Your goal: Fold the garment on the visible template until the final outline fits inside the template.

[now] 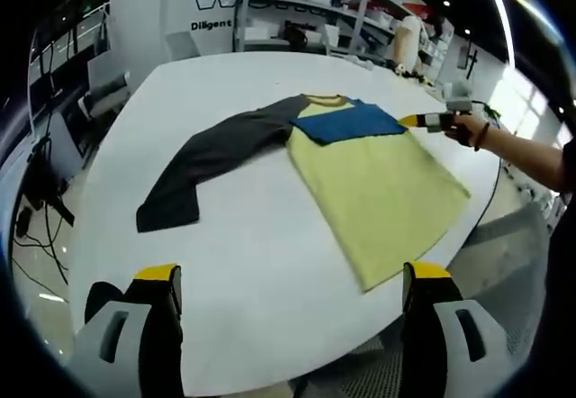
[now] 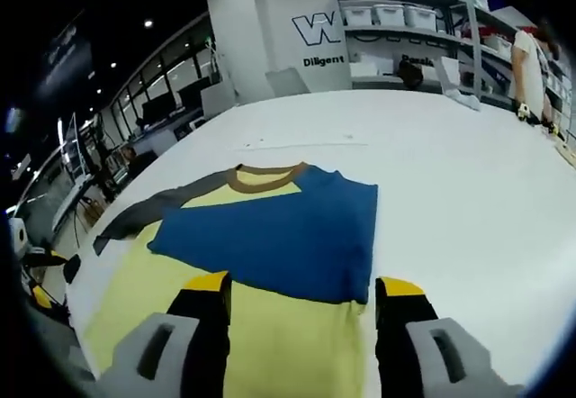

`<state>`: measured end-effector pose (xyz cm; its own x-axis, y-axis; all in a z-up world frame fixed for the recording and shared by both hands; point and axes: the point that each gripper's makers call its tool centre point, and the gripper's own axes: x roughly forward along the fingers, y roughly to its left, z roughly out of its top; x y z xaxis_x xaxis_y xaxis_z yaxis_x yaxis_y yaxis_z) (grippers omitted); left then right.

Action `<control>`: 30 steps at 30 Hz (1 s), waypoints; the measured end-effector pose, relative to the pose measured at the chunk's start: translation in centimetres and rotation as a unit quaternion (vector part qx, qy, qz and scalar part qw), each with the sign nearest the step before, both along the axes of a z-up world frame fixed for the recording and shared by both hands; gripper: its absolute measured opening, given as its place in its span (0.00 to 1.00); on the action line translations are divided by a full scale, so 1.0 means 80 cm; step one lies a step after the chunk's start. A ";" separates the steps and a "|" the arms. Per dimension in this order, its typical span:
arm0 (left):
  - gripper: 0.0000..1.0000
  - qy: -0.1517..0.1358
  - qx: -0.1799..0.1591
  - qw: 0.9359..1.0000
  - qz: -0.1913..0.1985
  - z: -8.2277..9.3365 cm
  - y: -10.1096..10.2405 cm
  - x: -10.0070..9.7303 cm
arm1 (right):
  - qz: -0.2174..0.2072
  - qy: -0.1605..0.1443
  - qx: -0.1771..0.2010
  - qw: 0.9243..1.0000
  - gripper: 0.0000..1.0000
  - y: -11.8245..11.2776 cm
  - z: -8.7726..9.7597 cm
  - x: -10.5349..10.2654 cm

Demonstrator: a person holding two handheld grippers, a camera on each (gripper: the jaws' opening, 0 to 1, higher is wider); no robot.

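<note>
Folding the grey sleeve next looks like our step: we should take its cuff at 8 o'clock in the left gripper view and lay it flat across the yellow shirt, matching the blue sleeve already folded over the chest. The shirt lies on the white table; we cannot make out any template outline. Our left gripper hovers with jaws spread wide, holding nothing. Our right gripper hangs over the blue sleeve's hem, jaws apart, probably not pinching it.
</note>
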<state>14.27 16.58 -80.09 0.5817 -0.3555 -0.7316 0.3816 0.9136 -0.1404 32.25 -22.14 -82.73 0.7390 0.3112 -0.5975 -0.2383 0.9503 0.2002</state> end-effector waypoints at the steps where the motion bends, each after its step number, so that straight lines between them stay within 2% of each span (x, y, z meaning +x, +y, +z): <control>1: 0.99 0.000 0.001 1.000 0.000 0.000 0.000 0.000 | 0.001 0.000 0.001 1.000 0.68 0.001 0.001 -0.001; 5: 0.99 -0.002 0.000 1.000 0.003 0.001 0.003 0.000 | 0.021 -0.009 0.006 1.000 0.79 0.013 0.012 -0.013; 10: 0.99 -0.002 -0.003 1.000 0.013 0.000 0.011 0.001 | 0.037 -0.013 0.024 0.999 0.85 0.025 0.026 -0.035; 13: 0.99 -0.001 -0.006 1.000 0.019 -0.002 0.013 0.003 | 0.056 -0.013 0.012 0.998 0.89 0.029 0.030 -0.052; 16: 0.99 -0.004 -0.009 1.000 0.021 -0.002 0.011 0.005 | 0.071 -0.013 0.036 0.997 0.92 0.039 0.037 -0.070; 25: 0.99 -0.003 -0.009 1.000 0.027 -0.005 0.015 0.009 | 0.120 -0.013 0.045 0.992 0.95 0.060 0.047 -0.117; 30: 0.99 -0.004 -0.005 0.999 0.034 -0.006 0.024 0.012 | 0.128 -0.013 0.044 0.991 0.96 0.062 0.053 -0.135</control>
